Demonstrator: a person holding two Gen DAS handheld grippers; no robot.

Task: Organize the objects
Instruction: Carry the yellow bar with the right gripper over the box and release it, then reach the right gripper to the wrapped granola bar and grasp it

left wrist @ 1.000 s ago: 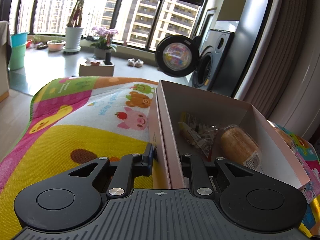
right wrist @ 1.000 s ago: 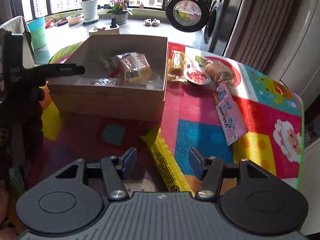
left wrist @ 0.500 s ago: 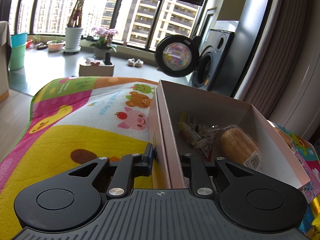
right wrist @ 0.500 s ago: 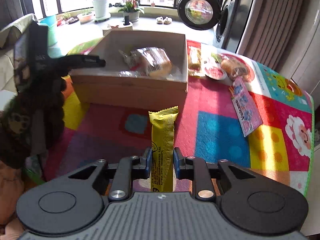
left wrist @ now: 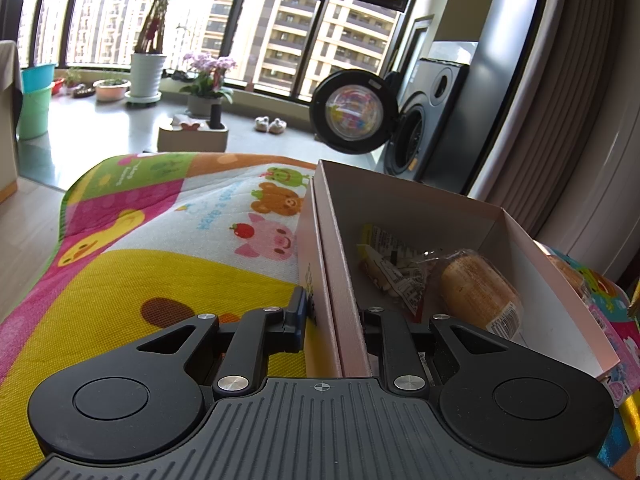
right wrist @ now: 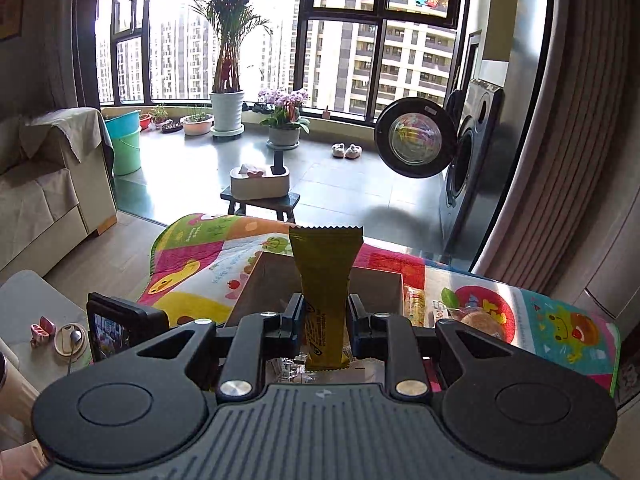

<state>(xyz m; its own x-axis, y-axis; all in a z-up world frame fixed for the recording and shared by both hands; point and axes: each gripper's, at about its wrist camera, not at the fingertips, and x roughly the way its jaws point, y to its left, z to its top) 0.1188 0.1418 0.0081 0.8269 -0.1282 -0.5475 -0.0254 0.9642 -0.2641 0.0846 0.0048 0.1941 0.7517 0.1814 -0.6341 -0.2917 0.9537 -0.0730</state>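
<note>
Right wrist: jaws tight on yellow snack pack (right wrist: 325,300), upright; left jaws clamped astride box wall (left wrist: 340,300).

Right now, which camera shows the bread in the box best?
The left wrist view: the wrapped bread lies in plain sight inside the box. In the right wrist view the yellow snack bar and gripper hide the box's inside.

We see strong daylight pouring through the windows (right wrist: 256,40), blown out to white glare around the tall plant (right wrist: 228,40). Below the windows the floor (right wrist: 192,172) gleams. Both fisheye views bend at the edges, yet stay sharp.
</note>
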